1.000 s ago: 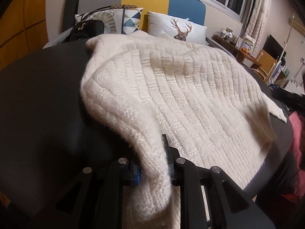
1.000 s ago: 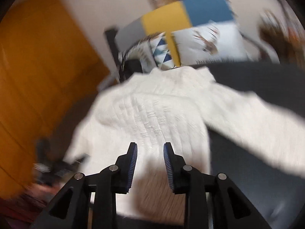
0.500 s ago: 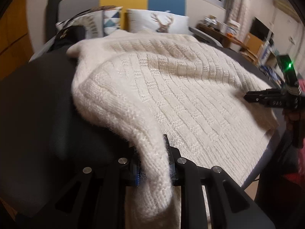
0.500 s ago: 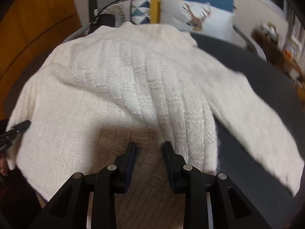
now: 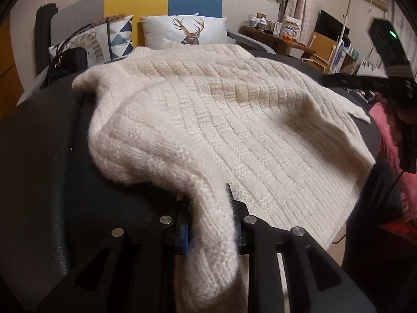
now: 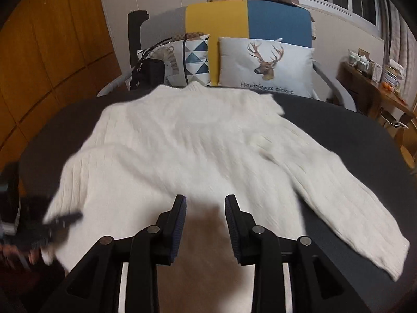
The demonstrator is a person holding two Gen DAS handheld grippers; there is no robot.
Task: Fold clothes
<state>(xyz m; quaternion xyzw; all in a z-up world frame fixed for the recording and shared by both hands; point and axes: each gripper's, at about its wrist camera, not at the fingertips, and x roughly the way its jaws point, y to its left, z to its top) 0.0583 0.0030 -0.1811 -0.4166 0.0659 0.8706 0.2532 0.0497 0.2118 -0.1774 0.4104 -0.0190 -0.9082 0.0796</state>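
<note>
Right tongs (image 6: 206, 219) now higher above sweater (image 6: 182, 151); pillow (image 6: 265, 65) "Happiness ticket".

Sweater (image 5: 234, 130): chunky cream knit, ribbed blocks, fuzzy halo on sleeve edges. Table (image 5: 39, 156) under it: dark, smooth, slight leathery sheen. Left gripper (image 5: 209, 224): matt black plastic, shiny metal screws, blue ridged rubbery pads. Deer pillow (image 6: 265, 65): smooth printed cloth. Upper left of right wrist view: glossy orange wood panels (image 6: 52, 52).
</note>
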